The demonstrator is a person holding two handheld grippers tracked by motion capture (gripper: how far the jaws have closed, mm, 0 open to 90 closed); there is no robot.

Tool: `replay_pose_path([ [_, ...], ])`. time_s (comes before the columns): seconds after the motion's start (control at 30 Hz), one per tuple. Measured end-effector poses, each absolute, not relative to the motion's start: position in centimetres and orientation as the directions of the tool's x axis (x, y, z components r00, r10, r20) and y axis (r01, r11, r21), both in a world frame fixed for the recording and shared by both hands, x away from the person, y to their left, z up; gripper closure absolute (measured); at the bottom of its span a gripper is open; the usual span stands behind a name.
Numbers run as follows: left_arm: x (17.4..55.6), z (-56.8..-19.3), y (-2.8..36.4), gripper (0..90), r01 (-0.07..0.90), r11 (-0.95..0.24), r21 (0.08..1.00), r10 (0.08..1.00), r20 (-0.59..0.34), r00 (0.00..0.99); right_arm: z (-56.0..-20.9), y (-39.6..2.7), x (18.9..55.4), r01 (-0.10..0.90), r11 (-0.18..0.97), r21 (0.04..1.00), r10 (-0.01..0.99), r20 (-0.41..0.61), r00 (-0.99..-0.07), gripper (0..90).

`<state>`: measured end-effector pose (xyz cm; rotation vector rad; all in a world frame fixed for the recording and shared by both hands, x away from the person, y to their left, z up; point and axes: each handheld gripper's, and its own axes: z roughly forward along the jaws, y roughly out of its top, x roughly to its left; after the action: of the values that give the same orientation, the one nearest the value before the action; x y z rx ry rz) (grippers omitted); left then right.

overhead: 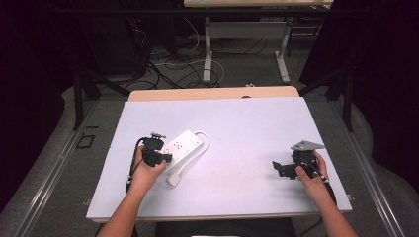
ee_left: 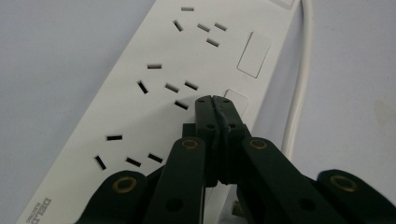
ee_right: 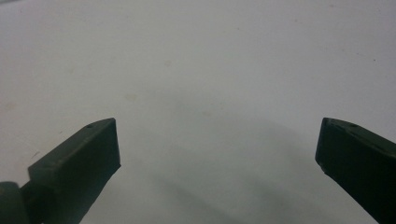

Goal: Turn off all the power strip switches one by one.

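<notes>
A white power strip (overhead: 184, 144) with several sockets lies on the left part of the white table top (overhead: 247, 123), its cable (overhead: 201, 147) looping back to a plug (overhead: 173, 179) near my left hand. My left gripper (overhead: 168, 158) is shut, jaws pressed together with nothing between them. In the left gripper view its tips (ee_left: 215, 100) sit over the power strip (ee_left: 154, 70), right beside a white rocker switch (ee_left: 236, 100); whether they touch it I cannot tell. My right gripper (overhead: 276, 167) rests at the right of the table, open (ee_right: 217, 140) over bare surface.
A second rocker switch (ee_left: 254, 55) sits farther along the strip, and the cable (ee_left: 301, 70) runs along its side. A wooden table edge (overhead: 212, 93) shows beyond the white top. Floor cables and a desk frame (overhead: 207, 54) stand behind the table.
</notes>
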<state>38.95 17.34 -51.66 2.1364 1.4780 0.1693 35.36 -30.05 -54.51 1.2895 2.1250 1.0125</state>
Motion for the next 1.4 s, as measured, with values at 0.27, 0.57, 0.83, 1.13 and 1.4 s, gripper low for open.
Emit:
replay_pose_path([
  [0.27, 39.0, -51.7, 17.4, 90.0, 0.83, -0.265, 0.492, 0.899, -0.186, 0.397, -54.5, -30.1, 35.3, 0.558, 0.288, 0.778, 0.889, 0.0, -0.458, 0.0],
  [0.57, 39.1, -51.7, 17.4, 90.0, 0.835, -0.245, 0.493, 0.9, -0.205, 0.386, -54.5, -30.1, 35.4, 0.554, 0.287, 0.781, 0.888, 0.0, -0.46, 0.0],
  [0.83, 38.8, -51.0, 17.4, 90.0, 0.824, -0.249, 0.508, 0.892, -0.21, 0.399, -54.5, -30.2, 35.4, 0.556, 0.285, 0.781, 0.889, 0.001, -0.458, 0.0],
  [1.13, 38.1, -50.1, 17.6, 90.0, 0.807, -0.244, 0.538, 0.892, -0.201, 0.405, -54.5, -30.2, 35.4, 0.555, 0.287, 0.781, 0.888, 0.0, -0.459, 0.0],
  [1.4, 37.3, -49.8, 18.0, 90.0, 0.798, -0.251, 0.547, 0.888, -0.197, 0.415, -54.5, -30.1, 35.4, 0.556, 0.284, 0.781, 0.888, 0.004, -0.459, 0.0],
])
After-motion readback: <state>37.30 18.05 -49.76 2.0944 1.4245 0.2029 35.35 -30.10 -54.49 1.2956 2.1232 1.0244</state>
